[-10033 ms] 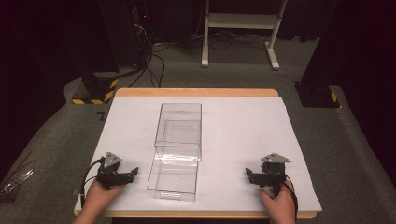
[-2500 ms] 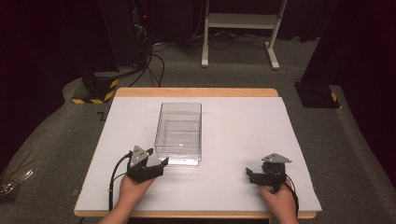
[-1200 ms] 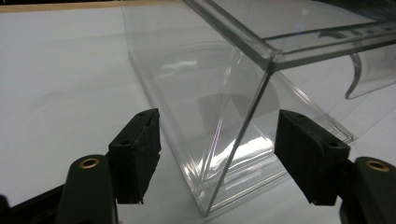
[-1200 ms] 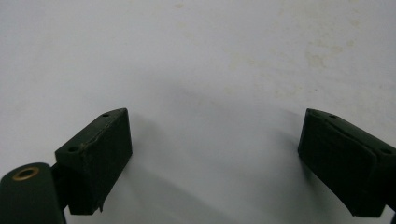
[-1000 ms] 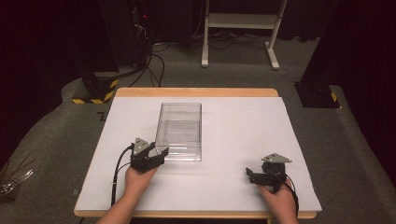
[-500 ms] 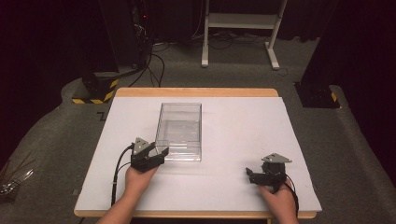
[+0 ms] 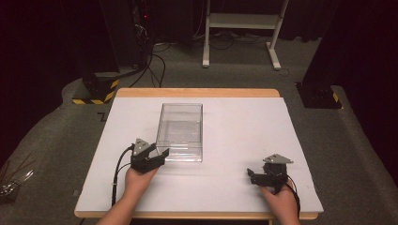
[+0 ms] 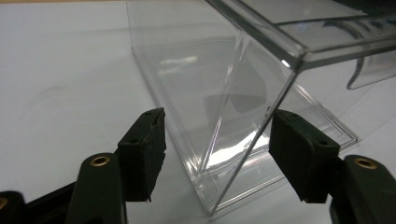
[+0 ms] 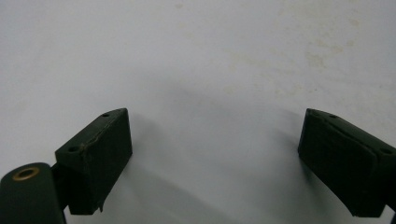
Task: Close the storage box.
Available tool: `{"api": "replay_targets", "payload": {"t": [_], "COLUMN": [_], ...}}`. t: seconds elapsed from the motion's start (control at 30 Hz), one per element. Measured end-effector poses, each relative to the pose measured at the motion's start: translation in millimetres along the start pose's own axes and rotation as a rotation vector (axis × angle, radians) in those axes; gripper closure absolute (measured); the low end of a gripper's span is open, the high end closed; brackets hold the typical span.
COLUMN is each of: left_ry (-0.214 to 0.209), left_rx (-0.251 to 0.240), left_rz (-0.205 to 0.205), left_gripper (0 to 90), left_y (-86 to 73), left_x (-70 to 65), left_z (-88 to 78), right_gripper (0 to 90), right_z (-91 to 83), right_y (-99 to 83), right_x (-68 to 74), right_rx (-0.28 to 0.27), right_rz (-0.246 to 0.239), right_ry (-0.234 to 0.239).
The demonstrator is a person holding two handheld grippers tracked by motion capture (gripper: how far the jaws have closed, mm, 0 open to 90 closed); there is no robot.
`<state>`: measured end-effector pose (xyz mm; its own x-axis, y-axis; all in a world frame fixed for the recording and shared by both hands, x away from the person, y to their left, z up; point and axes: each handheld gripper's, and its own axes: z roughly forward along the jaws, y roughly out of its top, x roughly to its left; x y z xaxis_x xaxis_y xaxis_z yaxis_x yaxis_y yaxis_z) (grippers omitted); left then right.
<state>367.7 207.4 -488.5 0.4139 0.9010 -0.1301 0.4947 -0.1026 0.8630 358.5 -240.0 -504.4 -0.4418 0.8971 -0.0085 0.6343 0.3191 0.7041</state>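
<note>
Clear box (image 7: 180,132) at table (image 7: 244,126) centre, left gripper (image 7: 157,157) at its 7 o'clock corner, jaws apart either side of that corner (image 8: 219,186), pads not pressing it, right gripper (image 7: 253,176) at 4 o'clock, resting on table, jaws wide open, empty

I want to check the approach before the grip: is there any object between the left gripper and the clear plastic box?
Nothing visible stands in the way. The left gripper is right at the near corner of the clear plastic box, with its jaws on either side of that corner and bare white table around it.
</note>
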Motion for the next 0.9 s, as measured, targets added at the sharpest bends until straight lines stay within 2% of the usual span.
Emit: {"api": "replay_targets", "payload": {"t": [0.5,0.9], "left_ry": [-0.029,-0.042], "left_rx": [0.010,0.018], "left_rz": [0.004,0.002], "left_gripper": [34.3,32.9], "left_y": [-0.9,-8.2], "left_x": [0.8,8.2], "left_z": [-6.5,-17.3], "right_gripper": [9.8,9.8], "right_z": [0.0,0.0], "right_y": [0.0,0.0], "right_x": [0.0,0.1], "right_rx": [0.000,0.000], "right_rz": [0.000,0.000], "right_ry": [0.000,-0.001]}}
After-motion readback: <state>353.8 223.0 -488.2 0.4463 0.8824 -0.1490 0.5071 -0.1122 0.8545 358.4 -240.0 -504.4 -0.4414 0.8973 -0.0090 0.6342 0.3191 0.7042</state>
